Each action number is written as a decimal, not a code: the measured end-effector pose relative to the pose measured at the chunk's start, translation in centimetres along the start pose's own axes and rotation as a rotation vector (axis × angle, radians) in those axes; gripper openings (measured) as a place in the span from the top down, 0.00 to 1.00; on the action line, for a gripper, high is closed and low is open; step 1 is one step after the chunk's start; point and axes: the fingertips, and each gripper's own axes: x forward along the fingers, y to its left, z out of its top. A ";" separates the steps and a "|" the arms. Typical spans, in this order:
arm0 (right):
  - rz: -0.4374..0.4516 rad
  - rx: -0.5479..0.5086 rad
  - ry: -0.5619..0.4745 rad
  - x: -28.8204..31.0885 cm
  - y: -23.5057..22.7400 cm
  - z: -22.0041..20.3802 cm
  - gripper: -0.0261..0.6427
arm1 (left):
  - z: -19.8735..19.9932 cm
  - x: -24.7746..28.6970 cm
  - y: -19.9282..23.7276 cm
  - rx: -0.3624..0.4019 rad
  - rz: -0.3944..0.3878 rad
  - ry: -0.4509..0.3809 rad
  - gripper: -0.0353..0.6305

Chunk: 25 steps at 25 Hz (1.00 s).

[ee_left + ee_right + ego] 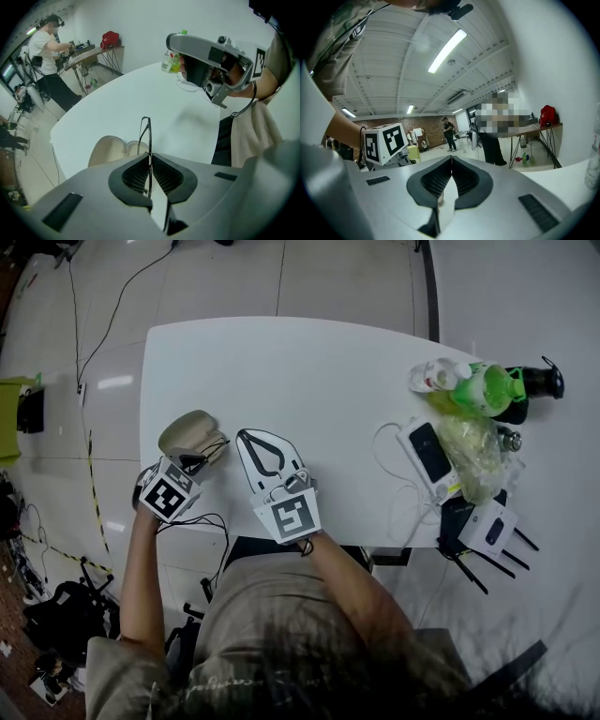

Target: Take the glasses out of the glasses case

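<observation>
My left claw [149, 154] is clenched on the glasses [146, 133]: the thin wire frame stands edge-on between the two pads and pokes out past the tips. Just beyond it lies the open beige glasses case [107, 149], at the near left part of the white worktop [309, 362]. I can't tell whether the far end of the frame touches the lining or hangs free of it.

My right claw [451, 159] is pressed shut on nothing and tilted up toward the ceiling, beside the case rather than on it.

The step in hand, as I judge it, is drawing the glasses clear. I want a straight lift up and away from the case with no wrist twist, since a frame this thin would bend or slip sideways out of the pads. If the case drags along, the right claw should come down and pin its rim. Then I'd lay the glasses on bare worktop beside the case.
</observation>
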 end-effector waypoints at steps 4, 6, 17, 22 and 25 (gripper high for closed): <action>-0.001 0.001 -0.006 -0.5 -0.3 0.1 0.94 | 0.2 0.0 -0.6 -0.023 -0.005 0.010 0.90; -0.003 0.004 0.003 -0.9 -0.4 0.0 0.94 | 0.6 0.0 -1.2 -0.041 -0.020 -0.001 0.90; 0.045 -0.013 0.007 -2.7 0.3 -0.2 0.94 | 1.8 0.3 -2.9 -0.028 0.001 0.004 0.90; 0.056 -0.021 -0.006 -3.5 -0.3 0.1 0.94 | 2.2 0.5 -3.7 -0.035 0.016 0.028 0.90; 0.065 -0.021 -0.005 -4.2 -0.4 -0.1 0.94 | 2.6 0.7 -4.2 -0.024 0.026 0.036 0.90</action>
